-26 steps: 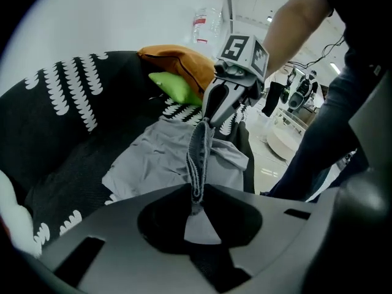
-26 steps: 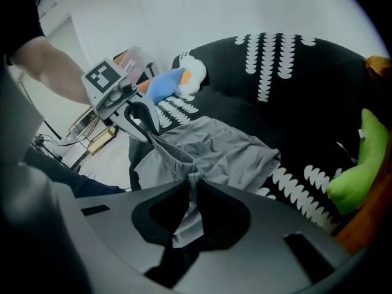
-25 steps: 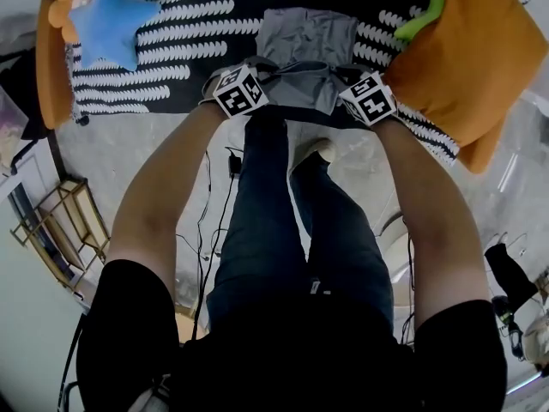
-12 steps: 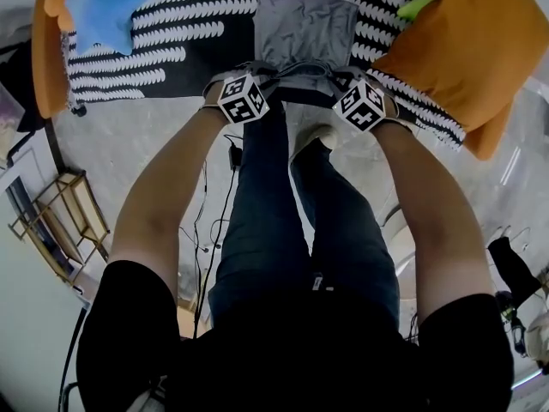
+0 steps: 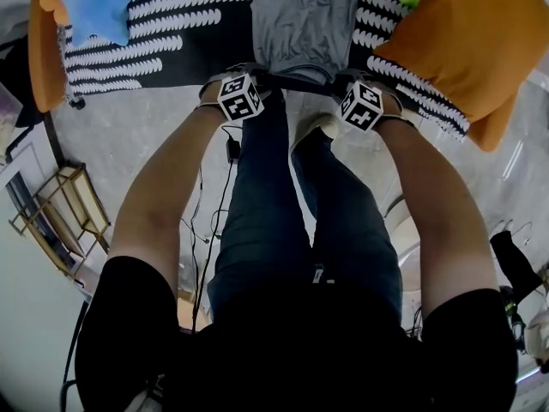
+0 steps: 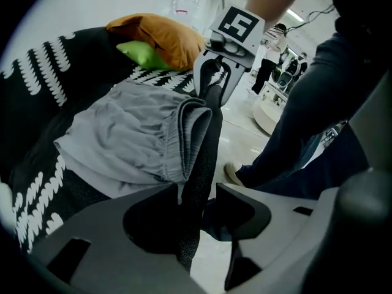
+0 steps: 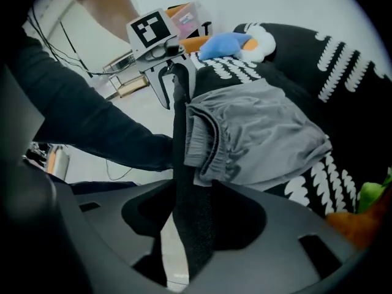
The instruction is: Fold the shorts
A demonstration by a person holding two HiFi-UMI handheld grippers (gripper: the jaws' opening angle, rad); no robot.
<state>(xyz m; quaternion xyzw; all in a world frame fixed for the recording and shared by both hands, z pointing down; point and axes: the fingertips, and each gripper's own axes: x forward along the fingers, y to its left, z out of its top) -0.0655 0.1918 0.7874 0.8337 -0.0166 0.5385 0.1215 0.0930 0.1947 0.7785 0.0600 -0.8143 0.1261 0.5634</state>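
The grey shorts [image 5: 304, 24] are seen lying flat on a black cover with white markings [image 5: 171, 24]. Their long axis runs straight away from the person. The gathered waistband end is turned toward the person at the cover's near edge, and the leg end points to the far side.

The left gripper [image 6: 197, 192] and the right gripper [image 7: 191, 192] are held at the two near corners of the shorts, one at each end of the waistband, and both are pointed steeply down. The fingers [image 6: 285, 204] of both grippers are being opened. A dark, textured strip of fabric [image 6: 205, 139] is stretched from one gripper to the other and passes between each pair of fingers. In the left gripper view a clear gap is left beside it. Whether this strip belongs to the shorts or to the cover cannot be told. The grey waistband lies just beside the strip, on the cover side.

An orange pillow [image 5: 463, 50] is set to the right of the shorts, and a blue star-shaped plush [image 5: 99, 7] to the left.
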